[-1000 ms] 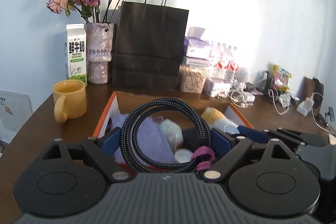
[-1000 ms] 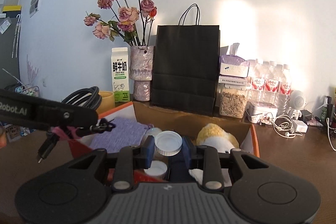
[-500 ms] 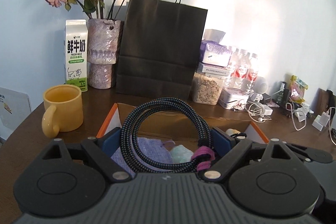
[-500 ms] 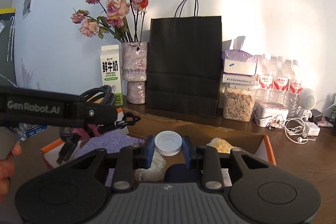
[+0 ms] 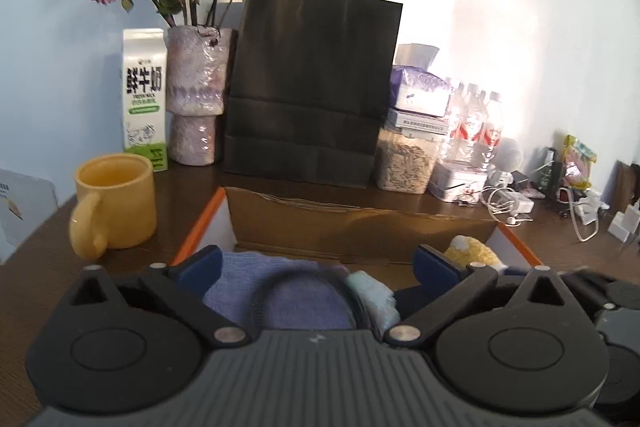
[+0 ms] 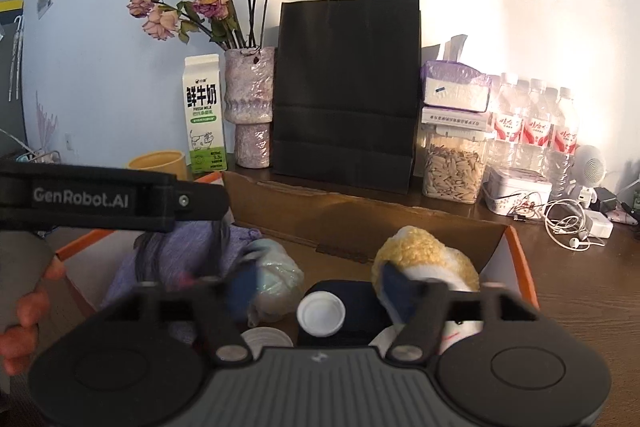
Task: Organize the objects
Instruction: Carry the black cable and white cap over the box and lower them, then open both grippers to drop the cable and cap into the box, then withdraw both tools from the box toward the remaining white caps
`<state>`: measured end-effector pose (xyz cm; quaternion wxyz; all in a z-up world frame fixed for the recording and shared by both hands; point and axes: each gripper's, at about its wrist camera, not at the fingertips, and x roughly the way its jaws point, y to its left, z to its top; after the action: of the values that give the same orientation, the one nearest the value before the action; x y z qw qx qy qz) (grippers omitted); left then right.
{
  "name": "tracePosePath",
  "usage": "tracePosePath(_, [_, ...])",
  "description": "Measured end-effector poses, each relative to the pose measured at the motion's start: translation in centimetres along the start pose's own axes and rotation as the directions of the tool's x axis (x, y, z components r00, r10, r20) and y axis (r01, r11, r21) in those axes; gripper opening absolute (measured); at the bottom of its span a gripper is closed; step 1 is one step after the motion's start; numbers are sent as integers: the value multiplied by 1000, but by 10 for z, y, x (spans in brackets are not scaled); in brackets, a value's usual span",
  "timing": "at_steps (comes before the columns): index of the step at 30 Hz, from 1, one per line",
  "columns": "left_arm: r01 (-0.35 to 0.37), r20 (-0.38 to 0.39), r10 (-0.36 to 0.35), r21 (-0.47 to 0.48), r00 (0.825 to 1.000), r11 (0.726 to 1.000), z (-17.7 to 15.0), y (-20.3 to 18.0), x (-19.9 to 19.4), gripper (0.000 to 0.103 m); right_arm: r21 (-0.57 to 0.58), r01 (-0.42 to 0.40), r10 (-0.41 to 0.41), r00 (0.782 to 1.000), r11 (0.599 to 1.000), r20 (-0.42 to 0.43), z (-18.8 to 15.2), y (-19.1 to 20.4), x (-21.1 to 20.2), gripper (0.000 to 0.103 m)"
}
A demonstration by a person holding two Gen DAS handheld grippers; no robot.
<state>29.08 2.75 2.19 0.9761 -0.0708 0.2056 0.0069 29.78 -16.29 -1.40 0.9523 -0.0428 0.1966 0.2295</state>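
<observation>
— What is carried by the wooden table (image 5: pixel 168 195), from the largest thing down?

— An open cardboard box (image 6: pixel 360 223) with orange edges is set at the near side, and a black paper bag (image 5: pixel 312 83) is stood upright behind the box's far wall. To the bag's left, a vase of dried roses (image 5: pixel 196 95), a milk carton (image 5: pixel 145 99) and a yellow mug (image 5: pixel 116 199) are lined toward the table's left edge.

— And inside the box?

— A purple knitted cloth (image 5: pixel 280 291) is laid in the left half, with a blurred dark cable coil (image 5: pixel 356 307) seen over it. A yellow-and-white plush toy (image 6: pixel 424 259) is rested in the right corner. A white-capped bottle (image 6: pixel 321 313) is seen on a dark item near the middle.

— How are the tools seen?

— The left gripper (image 5: pixel 318 263) is spread wide above the cloth; its jaws have just been opening, and nothing is pressed by its pads. The right gripper (image 6: pixel 320 281) is likewise spread, having just been opening, with the white cap lying free below its fingers.
</observation>
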Motion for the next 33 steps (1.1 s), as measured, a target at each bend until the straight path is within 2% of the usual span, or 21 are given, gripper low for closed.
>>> tracePosePath(17, [-16, -3, 16, -22, 1000, 1000, 0, 1, -4, 103, -1, 5, -5, 1000, 1000, 24, 2, 1, -10, 103])
tracePosePath(24, [-4, 24, 5, -33, 1000, 999, 2, 4, -24, 103, -13, 26, -25, 998, 1000, 50, 5, 5, -26, 103])
tracePosePath(33, [-11, 15, 11, -20, 1000, 1000, -7, 11, -55, 103, 2, 41, -41, 998, 999, 44, -5, 5, -58, 103])
